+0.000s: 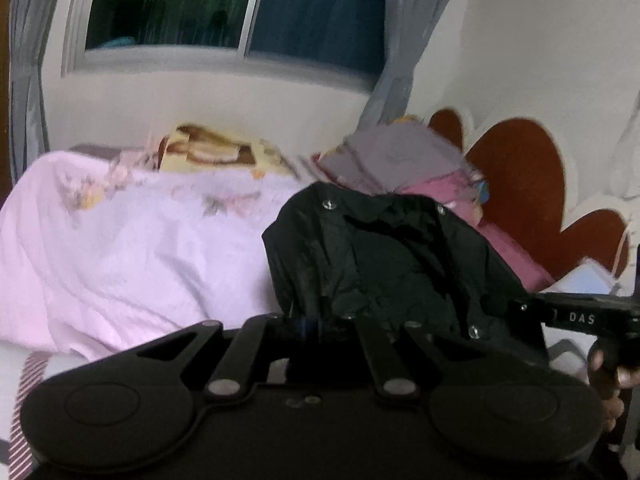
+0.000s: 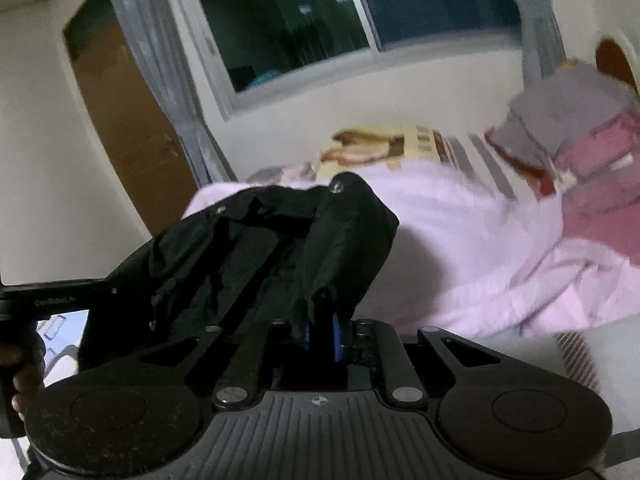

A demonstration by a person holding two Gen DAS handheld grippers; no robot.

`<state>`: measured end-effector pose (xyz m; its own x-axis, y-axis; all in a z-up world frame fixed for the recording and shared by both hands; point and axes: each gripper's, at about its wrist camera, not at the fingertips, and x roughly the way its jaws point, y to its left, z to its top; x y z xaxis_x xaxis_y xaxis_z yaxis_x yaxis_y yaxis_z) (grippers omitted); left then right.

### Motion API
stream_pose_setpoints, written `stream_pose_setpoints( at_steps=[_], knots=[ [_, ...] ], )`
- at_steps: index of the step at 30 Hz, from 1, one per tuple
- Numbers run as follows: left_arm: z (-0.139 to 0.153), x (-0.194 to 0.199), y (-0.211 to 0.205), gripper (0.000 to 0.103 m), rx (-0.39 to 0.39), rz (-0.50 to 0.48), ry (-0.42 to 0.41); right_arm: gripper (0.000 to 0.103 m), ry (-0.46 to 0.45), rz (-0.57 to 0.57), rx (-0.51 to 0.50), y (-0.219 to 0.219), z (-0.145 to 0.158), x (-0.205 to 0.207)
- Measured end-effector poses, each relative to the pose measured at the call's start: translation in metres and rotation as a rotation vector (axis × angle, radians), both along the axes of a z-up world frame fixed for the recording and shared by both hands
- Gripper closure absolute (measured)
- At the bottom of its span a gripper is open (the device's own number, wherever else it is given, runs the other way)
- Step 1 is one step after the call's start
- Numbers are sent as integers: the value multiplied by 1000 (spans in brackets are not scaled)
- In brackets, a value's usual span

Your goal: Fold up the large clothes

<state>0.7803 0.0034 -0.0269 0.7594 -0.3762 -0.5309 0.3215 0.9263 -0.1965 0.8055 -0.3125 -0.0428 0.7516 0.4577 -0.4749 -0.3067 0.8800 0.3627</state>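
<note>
While the person stood at the bed, the left gripper was clamped tight on one edge of a black snap-button garment, and the right gripper had its blue pads pinched on another edge, cloth caught between them. The garment hung bunched between the two tools, lifted above a pink blanket. A grey folded pile sat near the brown headboard

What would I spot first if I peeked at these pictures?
A crumpled black jacket with shiny snaps, pinched at each end by the left tongs and the right tongs. Behind it lies a pink blanket on the bed, under a big dark window.
</note>
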Motion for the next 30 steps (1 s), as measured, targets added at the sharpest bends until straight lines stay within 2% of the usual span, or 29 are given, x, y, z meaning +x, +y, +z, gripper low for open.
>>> stream_pose_setpoints(
  at_steps=[5,8,11,13,15,18,21,23,27,30],
  knots=[
    [25,-67,12,99,-17,-56,-103,95,-123,61,-41,-3,40,-66],
    [29,-115,19,99,-41,-75,-131,95,-176,97,-91,0,50,-124],
    [21,-177,23,99,-11,-98,-149,95,-203,130,-176,7,38,-196],
    [4,-212,30,99,-23,-118,-100,94,-219,139,-288,14,21,-246],
    [-19,-254,39,95,43,-102,-44,94,-166,148,-348,12,-2,-294],
    [-40,-303,70,94,57,-49,37,94,-40,100,-333,-6,-20,-339],
    [-30,-322,98,97,-5,42,57,94,-6,15,-274,-17,-4,-342],
    [-10,-316,96,97,-61,53,33,94,-15,-21,-258,-8,15,-329],
    [10,-286,48,97,-114,-13,27,94,-36,-13,-190,26,35,-294],
    [-2,-264,-4,94,-83,-81,64,94,-18,41,-207,62,27,-275]
  ],
)
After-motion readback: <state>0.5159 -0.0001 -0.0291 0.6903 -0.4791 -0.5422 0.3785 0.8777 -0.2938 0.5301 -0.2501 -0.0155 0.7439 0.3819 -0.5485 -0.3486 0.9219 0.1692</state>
